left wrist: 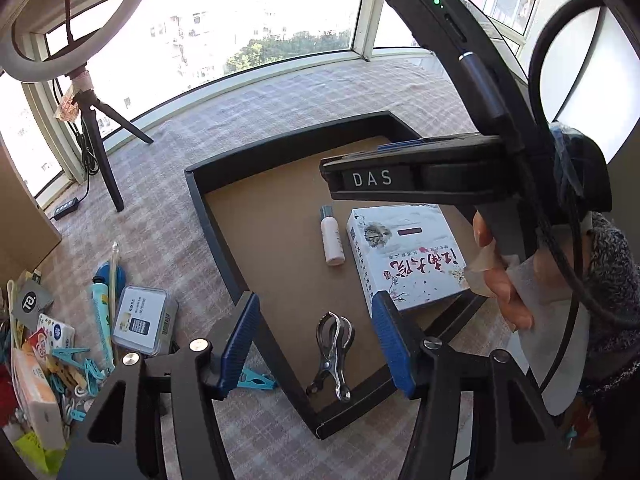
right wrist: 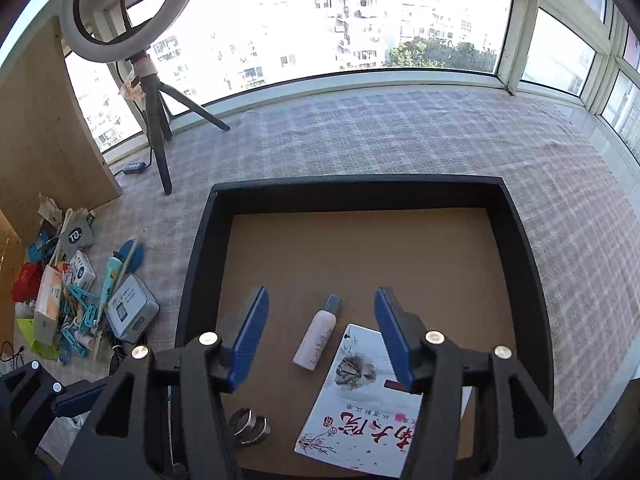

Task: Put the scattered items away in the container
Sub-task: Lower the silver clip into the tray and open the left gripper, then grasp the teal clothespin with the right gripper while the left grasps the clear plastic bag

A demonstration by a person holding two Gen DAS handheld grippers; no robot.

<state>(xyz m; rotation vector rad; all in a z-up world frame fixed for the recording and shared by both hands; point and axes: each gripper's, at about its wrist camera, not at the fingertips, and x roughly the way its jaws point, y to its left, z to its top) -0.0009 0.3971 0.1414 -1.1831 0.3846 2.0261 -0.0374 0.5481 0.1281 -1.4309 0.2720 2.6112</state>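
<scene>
Left wrist view: left gripper point(left wrist: 316, 344) with jaws wide apart, ribbed blue pads point(left wrist: 390, 344), nothing between them; below it a shallow black-walled tray point(left wrist: 208, 216) with a flat brown board floor, resting on a checked woven cloth point(left wrist: 280, 100); inside the tray a shiny metal clip point(left wrist: 334, 354), handles toward the camera, long axis running near to far; a slim white bottle point(left wrist: 331, 236) lying flat, grey cap at the far end; a glossy white box point(left wrist: 404, 256) printed with red characters, just beside the bottle; right gripper point(left wrist: 376, 180), black body marked DAS, seen side-on above the box, its opening cannot be judged here; outside the tray, to the left, a heap holding a flat rectangular tin point(left wrist: 142, 322), a pale green tube point(left wrist: 101, 312) and turquoise plastic pegs point(left wrist: 80, 364).

Right wrist view: right gripper point(right wrist: 320, 336) spread wide, empty, over the bottle point(right wrist: 316, 334), which lies diagonally, cap far and right; box point(right wrist: 360, 396) under the right pad; only the clip's point(right wrist: 248, 426) rounded steel end shows; this view alone shows all 4 tray walls point(right wrist: 356, 188); ring light on tripod point(right wrist: 158, 136) at far left.
</scene>
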